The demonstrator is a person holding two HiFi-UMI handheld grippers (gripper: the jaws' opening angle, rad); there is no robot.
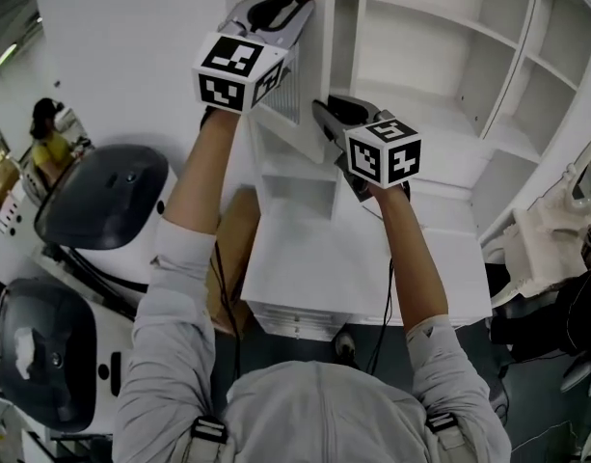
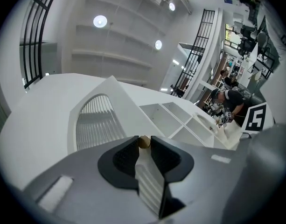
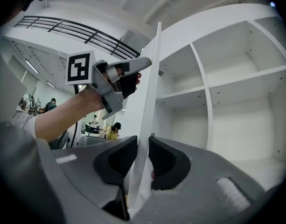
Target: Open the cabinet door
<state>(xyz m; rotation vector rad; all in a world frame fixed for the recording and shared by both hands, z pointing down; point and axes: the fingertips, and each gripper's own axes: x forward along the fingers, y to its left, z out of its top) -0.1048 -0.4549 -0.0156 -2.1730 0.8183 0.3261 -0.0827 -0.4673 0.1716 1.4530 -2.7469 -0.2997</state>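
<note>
1. The cabinet door point(image 1: 293, 114) is seen swung out from the cabinet, edge-on to the head view at top centre. Its arched, slatted panel point(image 2: 94, 120) is shown in the left gripper view.
2. A small brass-coloured knob point(image 2: 143, 142) is caught right at the tips of the left gripper point(image 1: 300, 6), and the jaws are closed snugly on it, with the door's edge running back between them.
3. Lower on the same door, the thin white edge point(image 3: 149, 101) is pinched by the right gripper point(image 3: 143, 141): both dark pads are pressed against the panel.
4. In the head view the right gripper point(image 1: 324, 114) is held just below and to the right of the left one, and both forearms are stretched forward.
5. The left gripper's marker cube point(image 1: 239, 70) and the right one's point(image 1: 384, 152) are turned toward the head camera.
6. Behind the door, bare white shelves point(image 3: 226, 87) are laid open to view.
7. A low white unit point(image 1: 372, 268) is seen beneath the arms.
8. Far left, a person in yellow point(image 1: 49, 143) can be made out in the background.
</note>
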